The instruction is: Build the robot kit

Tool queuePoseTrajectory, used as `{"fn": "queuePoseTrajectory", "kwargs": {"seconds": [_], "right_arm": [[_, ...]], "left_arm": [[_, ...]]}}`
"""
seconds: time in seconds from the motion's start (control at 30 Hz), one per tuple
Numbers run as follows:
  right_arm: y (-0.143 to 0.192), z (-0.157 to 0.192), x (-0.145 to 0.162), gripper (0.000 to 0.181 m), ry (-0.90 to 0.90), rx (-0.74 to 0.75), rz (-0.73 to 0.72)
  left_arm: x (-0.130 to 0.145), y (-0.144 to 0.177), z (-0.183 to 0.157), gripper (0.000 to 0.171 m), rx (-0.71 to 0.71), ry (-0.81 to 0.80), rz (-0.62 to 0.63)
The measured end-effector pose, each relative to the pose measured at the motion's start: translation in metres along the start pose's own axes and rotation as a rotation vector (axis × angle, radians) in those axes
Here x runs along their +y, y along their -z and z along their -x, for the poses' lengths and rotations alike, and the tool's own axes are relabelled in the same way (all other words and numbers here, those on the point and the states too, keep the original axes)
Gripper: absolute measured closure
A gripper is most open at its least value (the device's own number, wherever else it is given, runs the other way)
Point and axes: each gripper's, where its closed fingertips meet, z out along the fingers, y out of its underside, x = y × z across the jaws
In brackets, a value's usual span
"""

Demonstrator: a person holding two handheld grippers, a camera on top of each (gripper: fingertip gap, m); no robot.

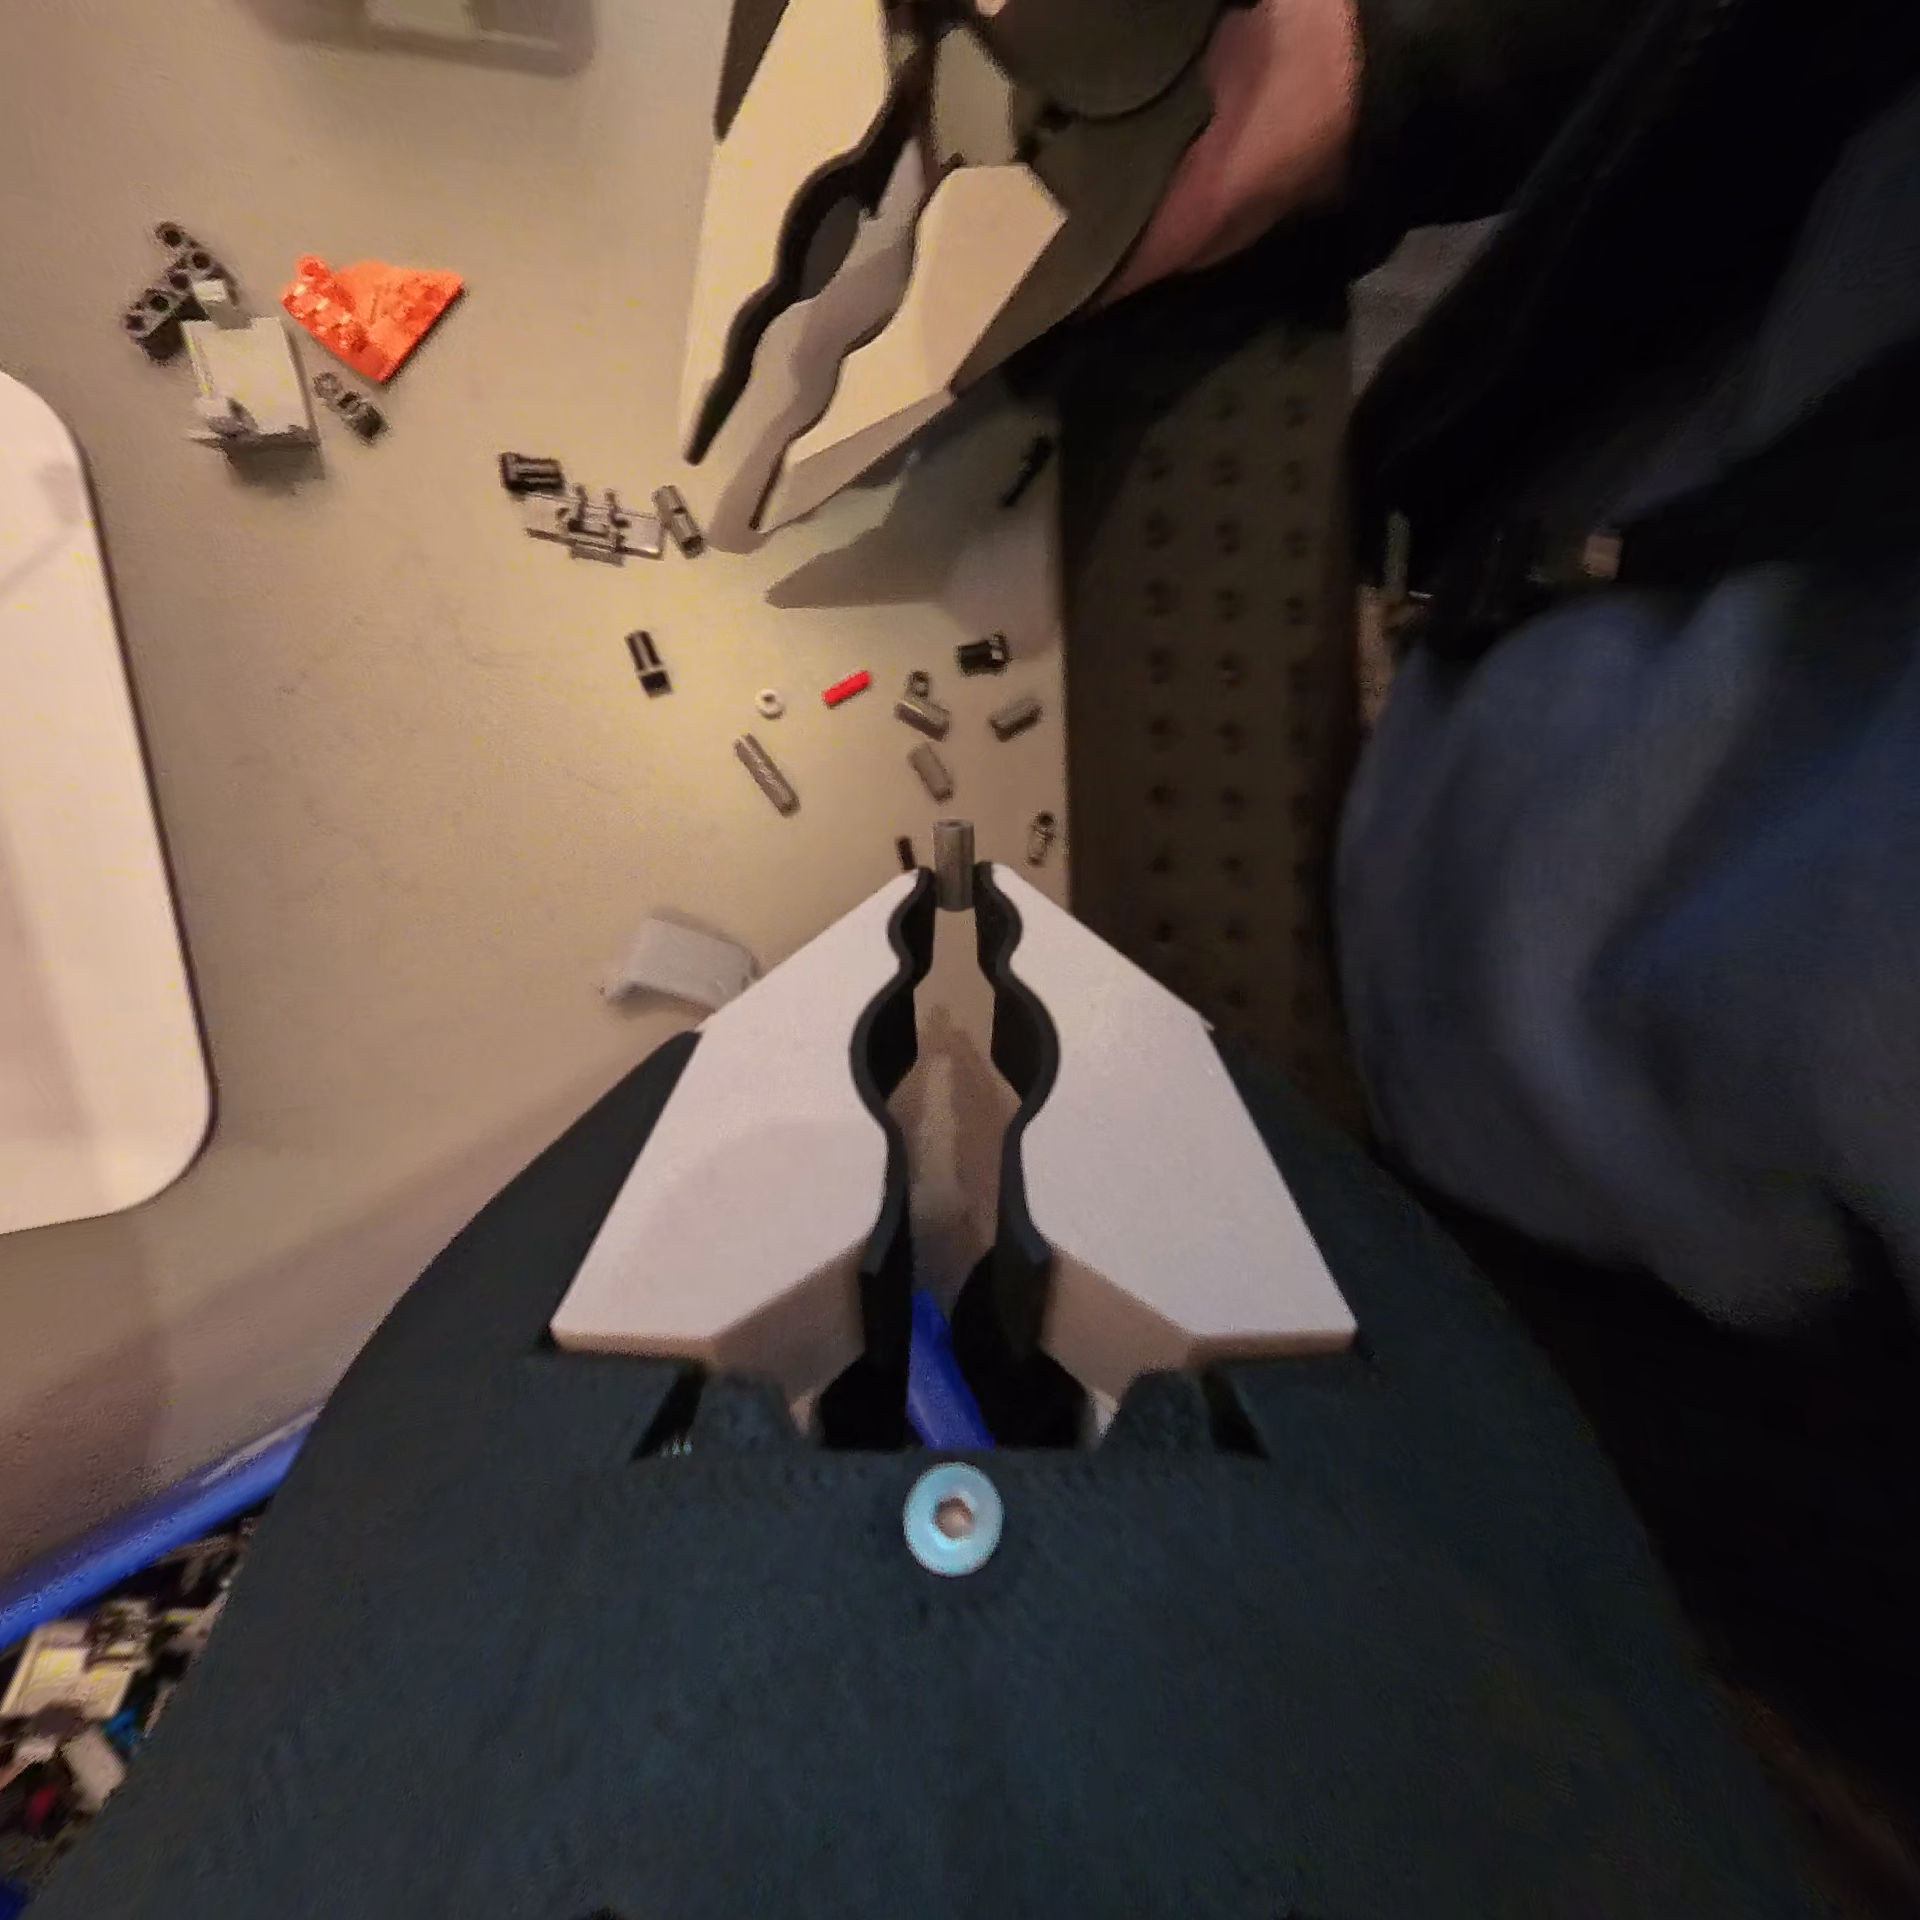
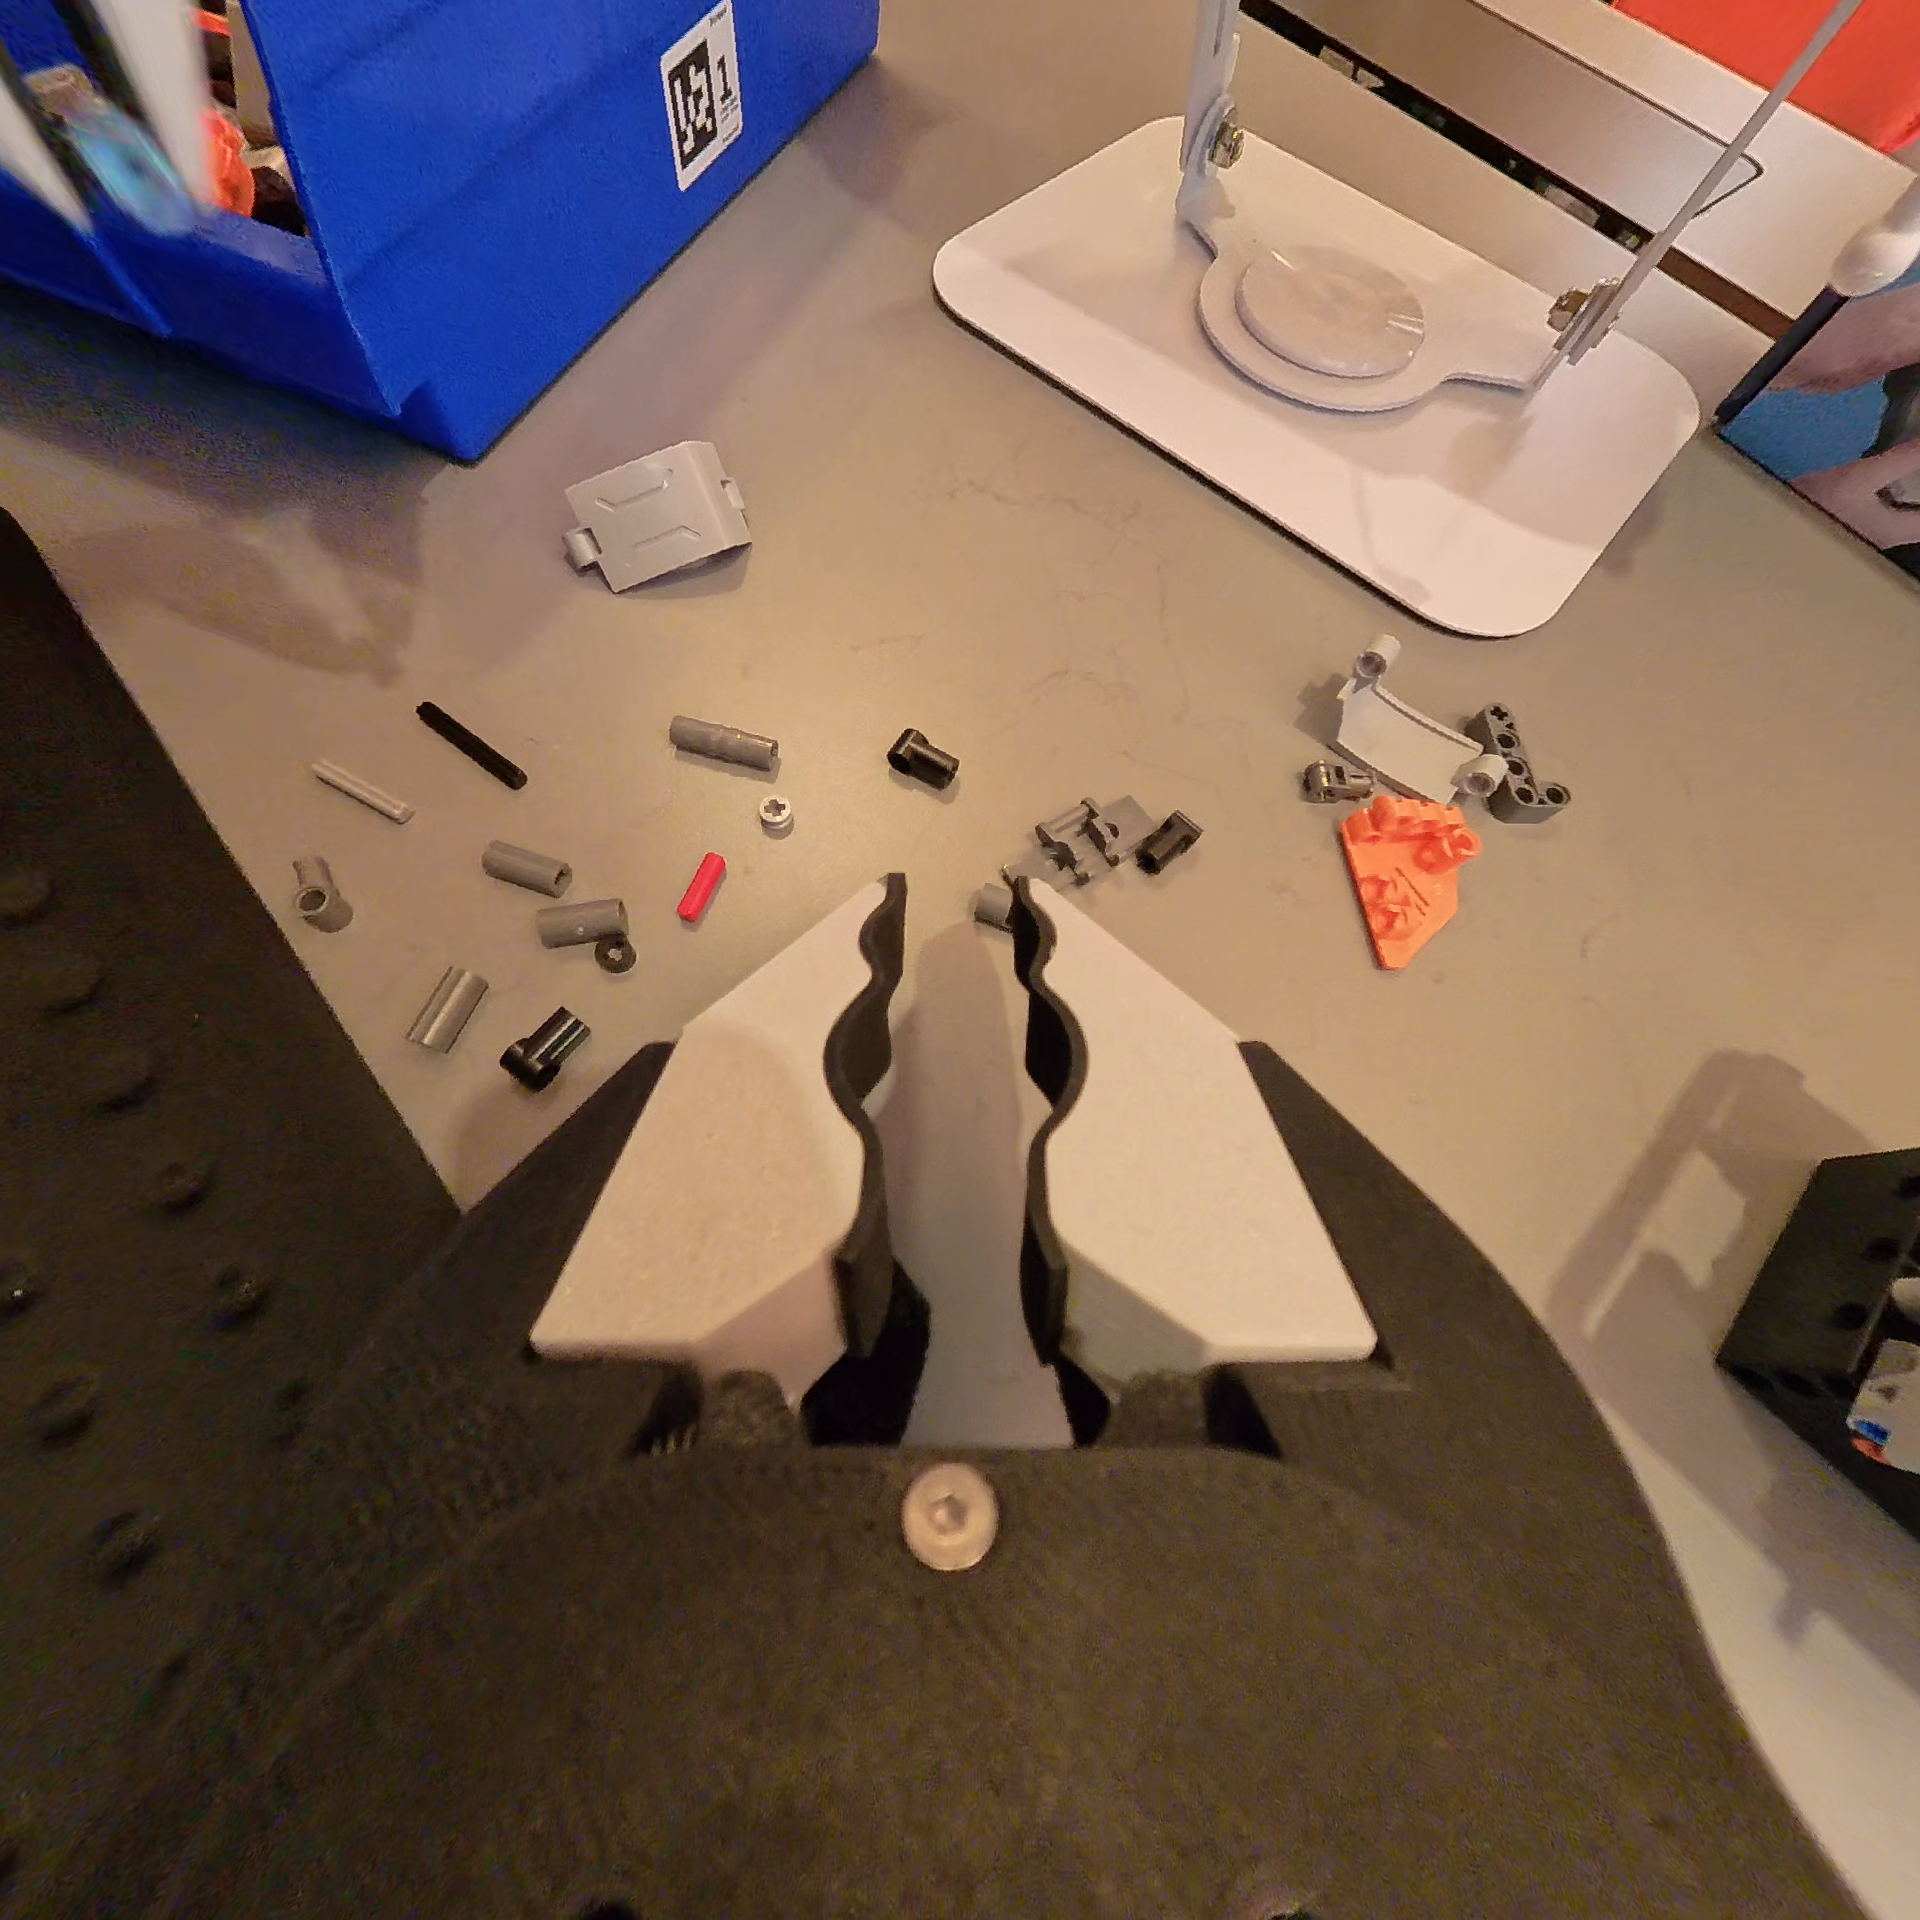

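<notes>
Pinching a small grey tube (image 1: 951,865) at its very tips, my left gripper (image 1: 951,883) is hovering above the surface (image 2: 1091,623) near its front edge (loose pins lying scattered below). My right gripper (image 2: 961,896) is hanging with jaws apart, one tip just beside a grey pin (image 2: 992,904) amid the scatter.

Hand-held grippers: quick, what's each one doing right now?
Left hand-held gripper: shut on a small grey tube.
Right hand-held gripper: open, holding nothing.
</notes>
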Motion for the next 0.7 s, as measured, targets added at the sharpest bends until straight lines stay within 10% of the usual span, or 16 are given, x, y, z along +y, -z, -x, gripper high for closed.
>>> {"fn": "queuePoseTrajectory", "kwargs": {"seconds": [0.37, 0.7], "right_arm": [[0.000, 0.001, -0.001, 0.164, 0.006, -0.001, -0.004], [0.000, -0.001, 0.001, 0.163, 0.002, 0.007, 0.003]], "left_arm": [[0.030, -0.093, 0.024, 0.166, -0.236, 0.045, 0.245], [0.006, -0.054, 0.021, 0.162, -0.207, 0.064, 0.075]]}}
